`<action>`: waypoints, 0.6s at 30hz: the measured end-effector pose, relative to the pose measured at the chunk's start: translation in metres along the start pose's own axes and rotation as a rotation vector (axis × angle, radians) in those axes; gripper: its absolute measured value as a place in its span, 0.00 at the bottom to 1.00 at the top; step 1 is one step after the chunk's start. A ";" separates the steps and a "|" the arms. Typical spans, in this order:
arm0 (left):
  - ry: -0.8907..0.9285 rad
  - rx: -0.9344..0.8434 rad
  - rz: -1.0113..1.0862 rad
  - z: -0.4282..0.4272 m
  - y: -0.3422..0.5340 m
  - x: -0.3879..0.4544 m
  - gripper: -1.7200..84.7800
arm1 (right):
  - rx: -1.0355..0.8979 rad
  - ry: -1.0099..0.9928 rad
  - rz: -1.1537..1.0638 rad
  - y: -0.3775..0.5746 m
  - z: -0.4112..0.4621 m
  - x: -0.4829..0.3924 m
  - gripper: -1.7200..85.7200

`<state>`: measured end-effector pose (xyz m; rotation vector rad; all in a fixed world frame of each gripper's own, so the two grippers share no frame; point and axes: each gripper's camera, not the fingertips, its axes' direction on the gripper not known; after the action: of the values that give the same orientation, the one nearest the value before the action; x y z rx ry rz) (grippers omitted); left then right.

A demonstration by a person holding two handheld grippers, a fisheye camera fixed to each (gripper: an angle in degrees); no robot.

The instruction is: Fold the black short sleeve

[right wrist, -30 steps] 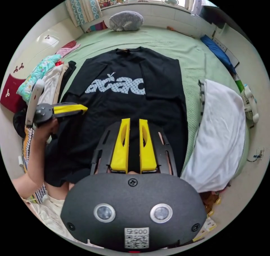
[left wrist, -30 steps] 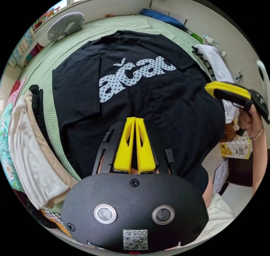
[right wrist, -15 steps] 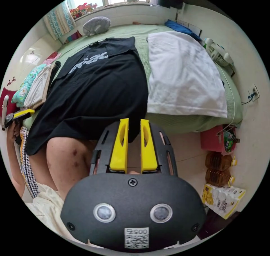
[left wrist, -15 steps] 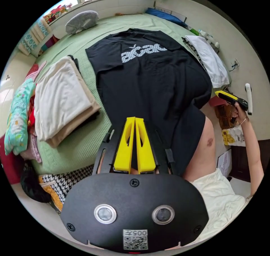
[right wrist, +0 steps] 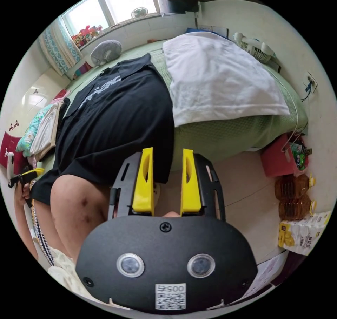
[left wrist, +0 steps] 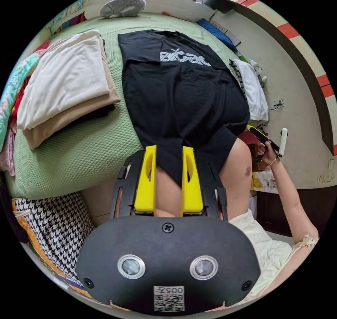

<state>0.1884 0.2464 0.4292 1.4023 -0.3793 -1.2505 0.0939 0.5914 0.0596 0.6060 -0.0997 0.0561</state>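
The black short-sleeve T-shirt with a white dotted print (left wrist: 175,98) lay spread flat on the green textured bed cover (left wrist: 87,150), its hem hanging over the bed's near edge onto the person's knees. A stack of folded white and beige garments (left wrist: 66,87) lay beside its left edge, well apart. The left gripper (left wrist: 168,150) hovered at the hem with its yellow jaws parted, the hem between them but not clamped. The right gripper (right wrist: 167,152) had its jaws spread equally wide and empty at the hem's right corner, near the folded white cloth (right wrist: 217,80).
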 end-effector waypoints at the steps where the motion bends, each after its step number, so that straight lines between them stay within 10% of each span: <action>1: 0.000 -0.014 0.005 0.000 0.002 0.000 0.17 | -0.005 0.002 -0.002 0.001 0.001 0.000 0.15; 18: 0.056 0.026 -0.026 -0.041 0.053 -0.022 0.07 | 0.009 -0.008 -0.013 0.025 -0.012 0.006 0.01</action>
<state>0.2359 0.2705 0.4754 1.4655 -0.3405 -1.2286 0.0987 0.6186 0.0650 0.6154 -0.1032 0.0412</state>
